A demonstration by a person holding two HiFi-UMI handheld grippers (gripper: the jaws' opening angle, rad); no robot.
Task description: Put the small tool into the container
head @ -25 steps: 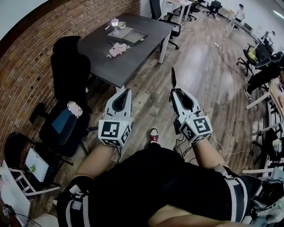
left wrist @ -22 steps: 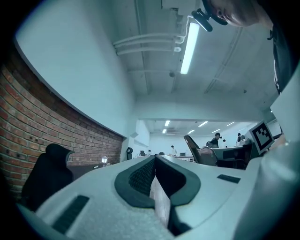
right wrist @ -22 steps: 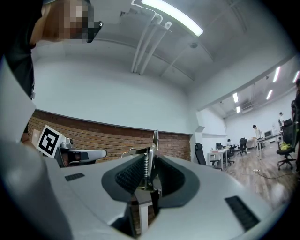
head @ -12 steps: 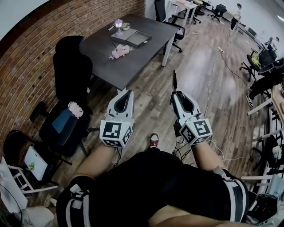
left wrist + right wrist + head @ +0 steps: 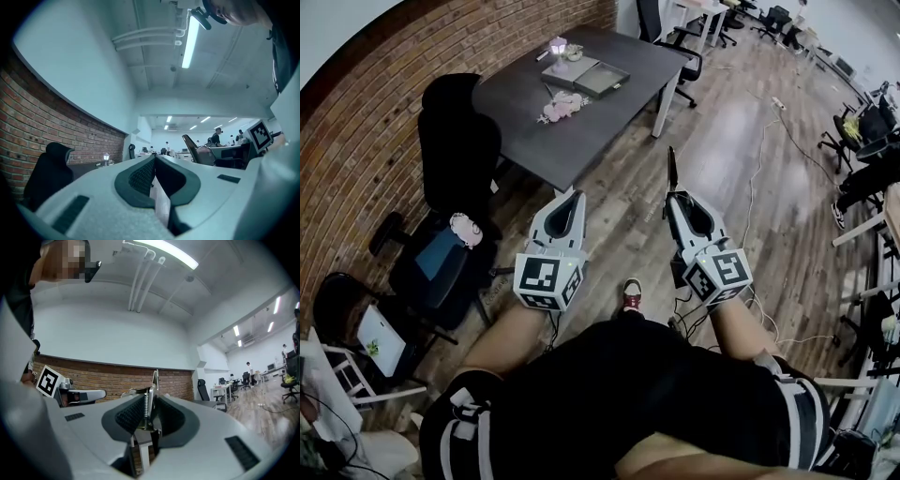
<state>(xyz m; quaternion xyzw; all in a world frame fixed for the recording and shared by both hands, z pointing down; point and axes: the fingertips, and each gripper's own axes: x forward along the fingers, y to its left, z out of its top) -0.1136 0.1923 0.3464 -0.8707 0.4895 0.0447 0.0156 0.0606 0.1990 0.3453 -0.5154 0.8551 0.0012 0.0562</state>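
dark table [image 5: 600, 122] sits slightly further right in head view than a second ago. right gripper [image 5: 676, 194] clamped on small spring-loaded metal tool [image 5: 149, 401], tip jutting past jaws, well short of table. left gripper [image 5: 573, 194] closed, empty. flat grey trays [image 5: 602, 80] on table's far end.

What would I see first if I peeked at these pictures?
Two white grippers with square-marked cubes poke out in the middle of the head view. The left hand-held gripper is shut and empty, and the right hand-held gripper is clamped on a small tool with a spring, which sticks out past its tips. Beyond them stands a dark table beside a brick wall.
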